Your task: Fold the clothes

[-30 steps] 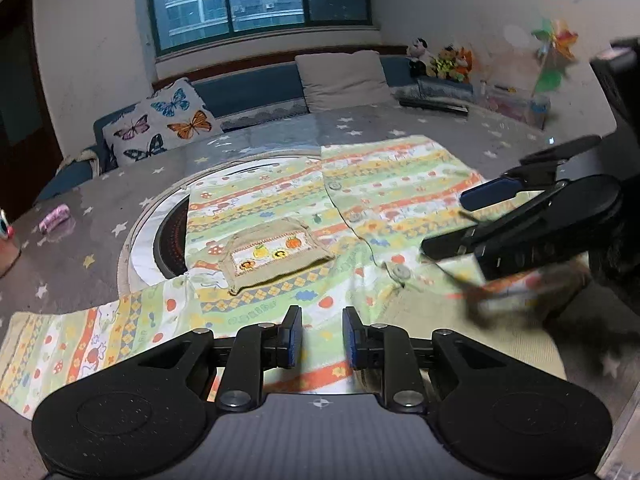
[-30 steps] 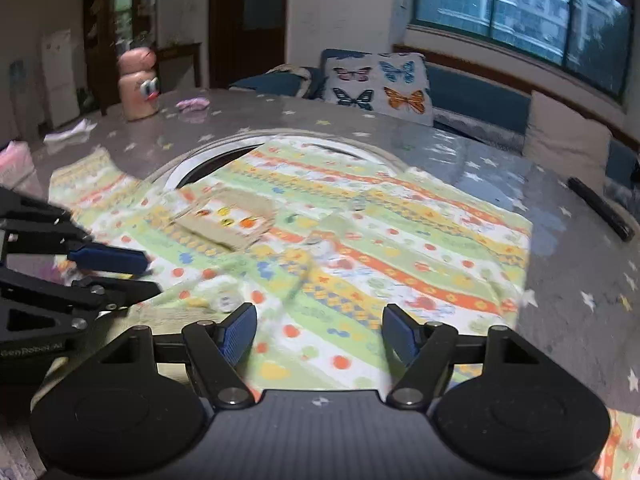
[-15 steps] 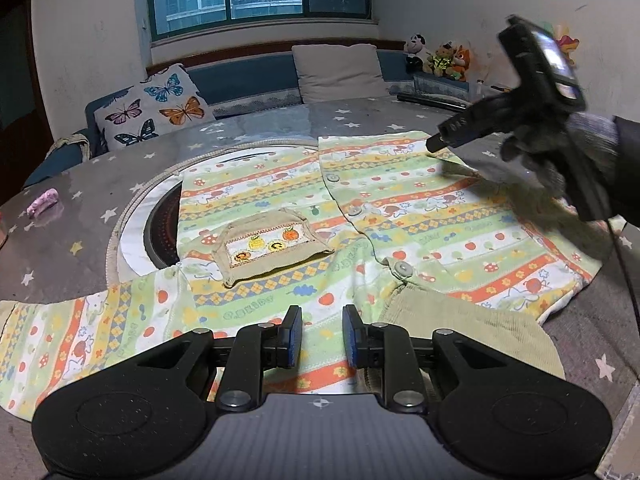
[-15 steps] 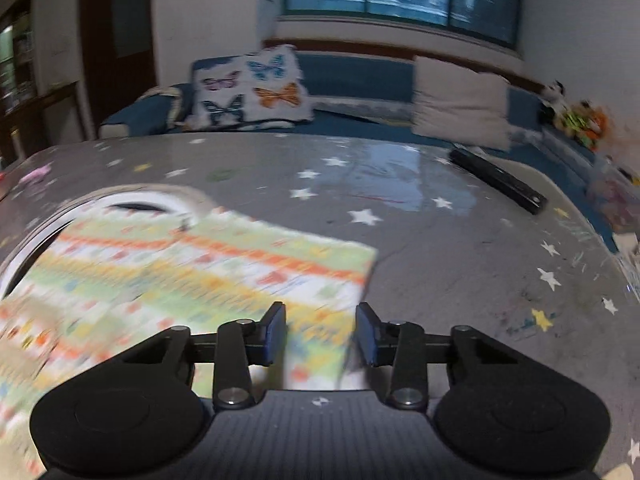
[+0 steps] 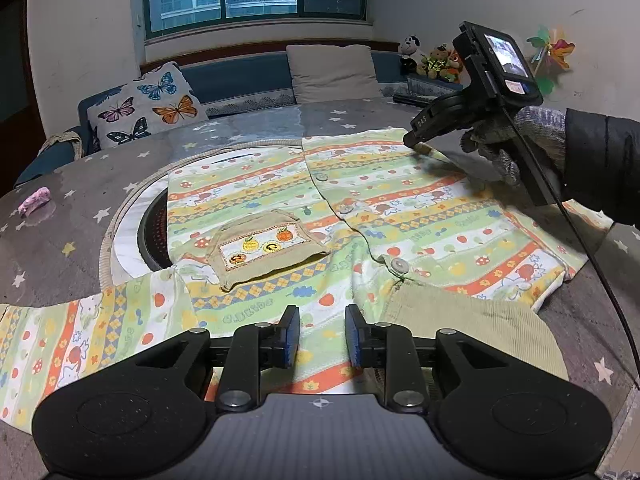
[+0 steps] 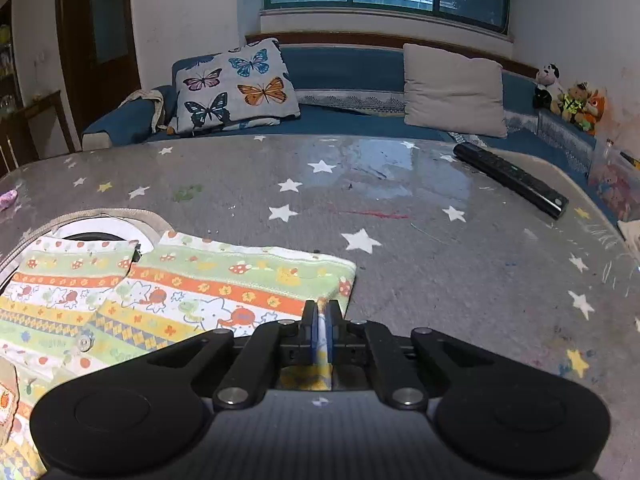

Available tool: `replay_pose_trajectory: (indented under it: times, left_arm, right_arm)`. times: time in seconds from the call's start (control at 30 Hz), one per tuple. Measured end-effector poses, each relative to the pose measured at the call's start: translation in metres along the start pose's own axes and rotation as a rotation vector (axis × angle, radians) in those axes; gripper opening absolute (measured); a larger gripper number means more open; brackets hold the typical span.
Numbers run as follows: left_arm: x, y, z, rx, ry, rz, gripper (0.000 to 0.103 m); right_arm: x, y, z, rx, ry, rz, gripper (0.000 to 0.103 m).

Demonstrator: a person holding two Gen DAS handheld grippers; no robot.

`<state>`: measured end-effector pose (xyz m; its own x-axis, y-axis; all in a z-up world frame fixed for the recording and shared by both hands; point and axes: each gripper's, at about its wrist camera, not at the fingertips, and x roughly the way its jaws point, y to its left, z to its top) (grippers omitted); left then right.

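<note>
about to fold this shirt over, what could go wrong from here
1. The right gripper pinches only the thin far corner of the shirt; it could slip out on the lift.
2. The left gripper has its jaws opening over the collar end with a gap showing, so the shirt may drag across the table rather than fold.
3. The shirt lies partly over the round insert in the table; an edge could snag there.

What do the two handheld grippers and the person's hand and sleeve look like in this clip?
Both grippers are matte black, with round lobes at the base and linked arms ending in blue-padded fingers. The right gripper has white lettering on its side, a small lit screen on the rear and a thin black cable. The hand wears a grey knit glove under a dark padded sleeve.
</note>
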<state>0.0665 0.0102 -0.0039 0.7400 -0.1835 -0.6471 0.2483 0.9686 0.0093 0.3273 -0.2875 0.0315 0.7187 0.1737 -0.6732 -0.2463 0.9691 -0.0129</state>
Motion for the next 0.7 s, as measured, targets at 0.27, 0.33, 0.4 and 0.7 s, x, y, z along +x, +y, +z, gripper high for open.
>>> replay_pose_trajectory:
  times: [0.27,0.33,0.4,0.7]
  left_arm:
    - [-0.004,0.002,0.002,-0.032,0.004,0.024,0.035]
    - [-0.005,0.004,0.002,-0.046,0.005,0.035,0.037]
    - [-0.006,0.005,0.001,-0.053,0.008,0.049,0.038]
    - [-0.012,0.009,-0.007,-0.056,0.005,0.088,0.044]
  right_arm:
    - [-0.051,0.018,-0.015,-0.104,0.014,0.092,0.024]
    - [-0.066,0.029,-0.029,-0.138,0.031,0.131,0.035]
    - [-0.079,0.040,-0.044,-0.173,0.045,0.170,0.040]
    - [-0.143,0.076,-0.114,-0.307,0.013,0.243,0.054]
